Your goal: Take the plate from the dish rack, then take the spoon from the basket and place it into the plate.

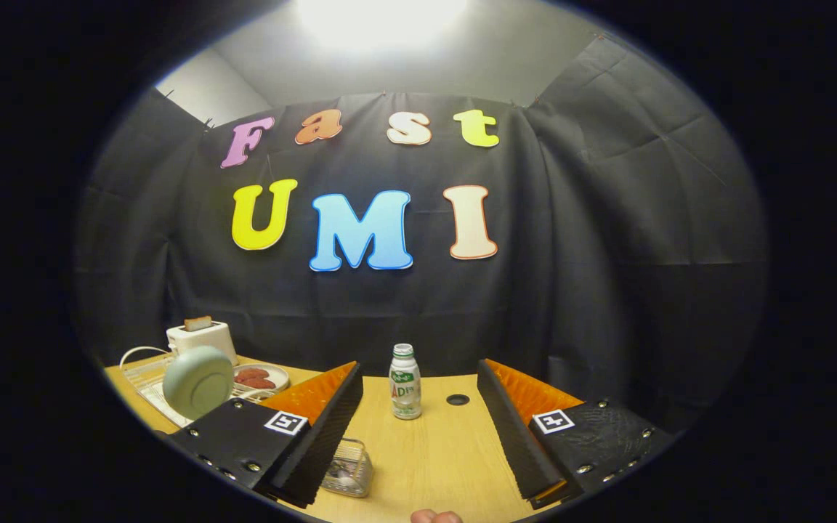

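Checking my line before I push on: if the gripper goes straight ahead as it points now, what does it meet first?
Probably the bottle, standing on the table just ahead between the open fingers of the gripper; depth is hard to judge.

Cloth-walled test booth point(607, 240), toaster point(202, 338) on wooden table point(433, 450)

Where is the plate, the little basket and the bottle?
plate point(199, 381): gripper view, middle of its round pale-green face, upright in the rack.
basket point(349, 468): gripper view, its wire side, beside one of the open fingers.
bottle point(405, 392): gripper view, its label, beyond the fingers.
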